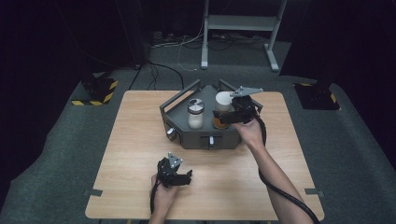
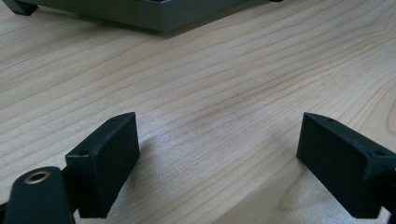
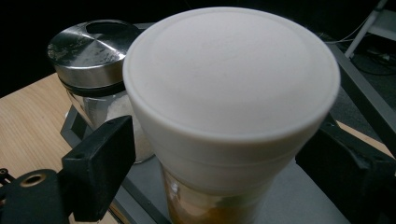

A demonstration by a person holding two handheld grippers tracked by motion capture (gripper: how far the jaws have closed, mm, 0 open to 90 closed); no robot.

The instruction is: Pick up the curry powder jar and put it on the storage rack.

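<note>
Right gripper [image 1: 223, 116] astride white-lidded jar [image 3: 231, 93] in tray [image 1: 187, 140], jaws apart, not clamping; could knock it into neighbouring jar [image 3: 95, 79] if nudged; left gripper [image 2: 217, 163] open, empty.

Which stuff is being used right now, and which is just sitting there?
In use:
- white-lidded jar
- right gripper, jaws open around it
- grey tray

Just sitting:
- steel-lidded jar
- left gripper, open over bare table

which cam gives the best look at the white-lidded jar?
Right gripper view: the white-lidded jar is close up between that camera's own jaws, amber contents visible below the lid. High view shows it small in the grey tray, partly behind the right tongs. Left gripper view adds nothing on it.
</note>
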